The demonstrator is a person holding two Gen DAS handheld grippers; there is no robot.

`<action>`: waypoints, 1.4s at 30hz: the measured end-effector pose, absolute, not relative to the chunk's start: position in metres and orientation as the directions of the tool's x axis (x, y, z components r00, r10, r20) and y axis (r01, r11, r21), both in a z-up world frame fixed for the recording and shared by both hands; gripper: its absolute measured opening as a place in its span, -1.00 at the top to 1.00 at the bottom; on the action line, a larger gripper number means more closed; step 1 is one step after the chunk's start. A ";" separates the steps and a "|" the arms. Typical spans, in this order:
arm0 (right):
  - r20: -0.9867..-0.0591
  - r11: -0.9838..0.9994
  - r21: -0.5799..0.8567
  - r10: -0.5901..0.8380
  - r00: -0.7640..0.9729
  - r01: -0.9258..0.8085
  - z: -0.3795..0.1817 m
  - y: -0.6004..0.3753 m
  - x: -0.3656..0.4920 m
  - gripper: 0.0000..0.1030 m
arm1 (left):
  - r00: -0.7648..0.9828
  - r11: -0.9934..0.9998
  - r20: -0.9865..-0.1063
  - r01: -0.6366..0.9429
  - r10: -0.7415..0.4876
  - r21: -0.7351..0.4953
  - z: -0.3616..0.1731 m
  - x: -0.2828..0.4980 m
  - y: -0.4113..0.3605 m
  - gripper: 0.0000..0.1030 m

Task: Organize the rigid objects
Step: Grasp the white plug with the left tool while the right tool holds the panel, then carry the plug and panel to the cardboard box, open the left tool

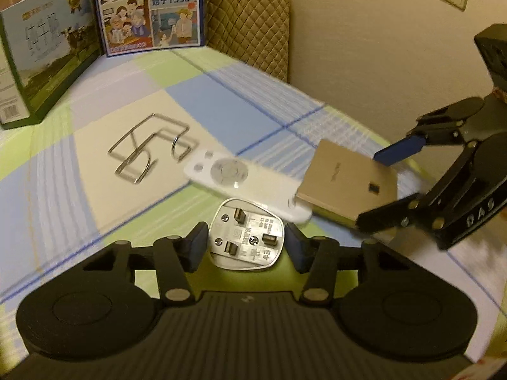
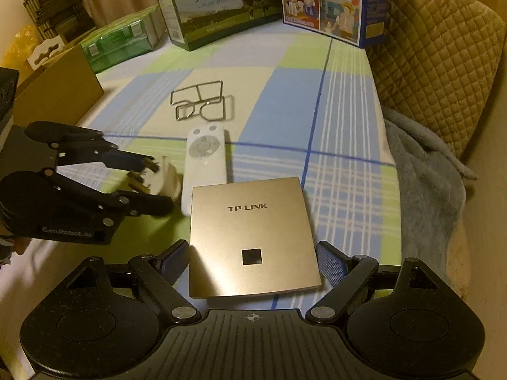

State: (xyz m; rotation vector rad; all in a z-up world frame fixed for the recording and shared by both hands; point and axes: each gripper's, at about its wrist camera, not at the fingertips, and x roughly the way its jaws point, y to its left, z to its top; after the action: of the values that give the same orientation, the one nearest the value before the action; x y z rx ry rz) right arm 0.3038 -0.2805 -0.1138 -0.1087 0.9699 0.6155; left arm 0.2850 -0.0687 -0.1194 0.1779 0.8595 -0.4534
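A white three-pin plug (image 1: 247,237) sits between the pads of my left gripper (image 1: 245,243), which is shut on it, pins facing the camera. The right wrist view shows the same left gripper (image 2: 160,183) holding the plug (image 2: 168,180) just left of a white remote (image 2: 206,158). A gold TP-LINK panel (image 2: 250,237) lies between the fingers of my right gripper (image 2: 253,259), both pads against its side edges. Its far edge overlaps the end of the remote (image 1: 240,177). From the left wrist, the right gripper (image 1: 383,186) clasps the panel (image 1: 345,180).
A bent wire frame (image 2: 202,101) lies beyond the remote on the checked cloth (image 2: 285,101). A green milk carton box (image 2: 215,6) and a blue one (image 2: 336,3) stand at the back. A cardboard box (image 2: 60,85) is on the left; a quilted cushion (image 2: 437,57) and a grey blanket (image 2: 421,164) are on the right.
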 end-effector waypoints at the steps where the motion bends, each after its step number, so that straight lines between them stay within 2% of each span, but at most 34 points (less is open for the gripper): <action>1: -0.804 0.829 0.177 0.433 0.408 -0.531 -0.113 -0.281 0.300 -0.62 | 0.563 0.893 -0.770 0.450 -0.299 -0.017 -0.118 0.278 -0.067 0.09; 9: -0.828 0.821 0.106 0.385 0.407 -0.561 -0.117 -0.275 0.263 -0.62 | 0.558 0.914 -0.791 0.406 -0.252 -0.004 -0.116 0.226 -0.051 0.09; 14: -0.815 0.808 0.029 0.361 0.454 -0.589 -0.127 -0.262 0.255 -0.73 | 0.584 0.910 -0.770 0.414 -0.256 0.011 -0.118 0.214 -0.049 0.09; 20: -0.803 0.813 0.037 0.370 0.467 -0.582 -0.130 -0.261 0.255 -0.77 | 0.601 0.909 -0.753 0.416 -0.270 0.007 -0.123 0.211 -0.046 0.08; 27: -0.801 0.817 0.038 0.369 0.471 -0.575 -0.130 -0.259 0.256 -0.76 | 0.600 0.905 -0.749 0.426 -0.279 0.004 -0.126 0.214 -0.047 0.10; 29: -0.801 0.828 0.037 0.360 0.479 -0.560 -0.127 -0.260 0.258 -0.64 | 0.594 0.907 -0.756 0.421 -0.275 0.001 -0.125 0.213 -0.047 0.11; 32: -0.806 0.847 0.049 0.347 0.480 -0.529 -0.125 -0.262 0.259 -0.63 | 0.588 0.908 -0.765 0.419 -0.261 0.012 -0.121 0.208 -0.049 0.12; 38: -0.778 0.858 0.076 0.370 0.508 -0.509 -0.099 -0.266 0.250 -0.63 | 0.596 0.925 -0.763 0.380 -0.249 -0.005 -0.099 0.190 -0.045 0.12; 42: -0.743 0.857 0.083 0.394 0.541 -0.509 -0.063 -0.265 0.240 -0.63 | 0.623 0.946 -0.747 0.325 -0.233 -0.024 -0.068 0.174 -0.037 0.12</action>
State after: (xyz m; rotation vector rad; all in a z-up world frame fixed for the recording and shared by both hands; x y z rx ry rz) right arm 0.2397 -0.2650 -0.0626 -0.1495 0.8431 0.5388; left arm 0.1736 -0.0366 -0.0680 0.1171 0.8399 -0.3208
